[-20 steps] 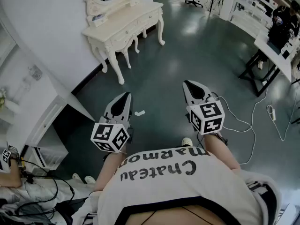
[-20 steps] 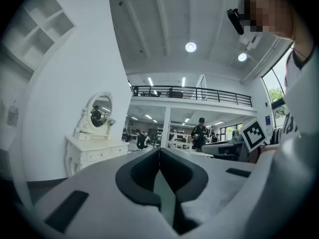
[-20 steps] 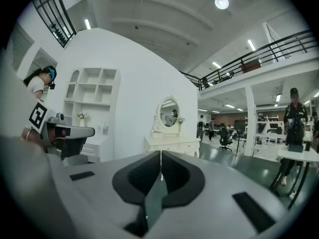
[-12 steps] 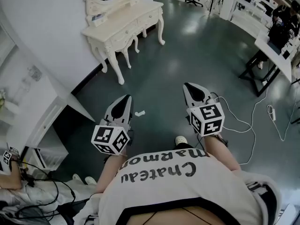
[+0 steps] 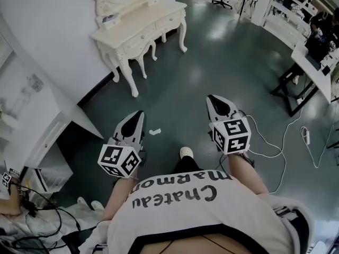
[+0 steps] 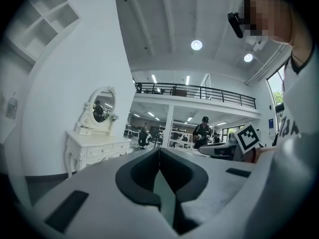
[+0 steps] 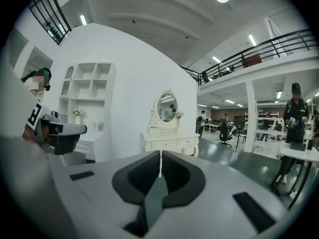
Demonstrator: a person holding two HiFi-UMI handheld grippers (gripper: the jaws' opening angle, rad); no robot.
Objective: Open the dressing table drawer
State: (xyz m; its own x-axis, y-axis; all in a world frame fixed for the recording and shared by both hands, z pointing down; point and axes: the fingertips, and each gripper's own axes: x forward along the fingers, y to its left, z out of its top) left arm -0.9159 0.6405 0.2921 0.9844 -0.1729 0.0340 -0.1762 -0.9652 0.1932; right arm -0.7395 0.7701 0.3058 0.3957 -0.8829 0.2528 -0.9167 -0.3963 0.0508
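The white dressing table with an oval mirror stands against the curved wall at the upper left, its drawers closed. It also shows far off in the left gripper view, as the dressing table, and in the right gripper view, as the dressing table. My left gripper and right gripper are held out side by side over the grey floor, well short of the table. Both are shut with nothing between them, as the left gripper and the right gripper show in their own views.
A white shelf unit juts out at the left. A black-legged desk stands at the right, with white cables trailing on the floor. A scrap of paper lies between the grippers. My shoe shows below.
My foot has stepped forward into view between the grippers. The left gripper has drifted slightly down and left. Both stay shut.
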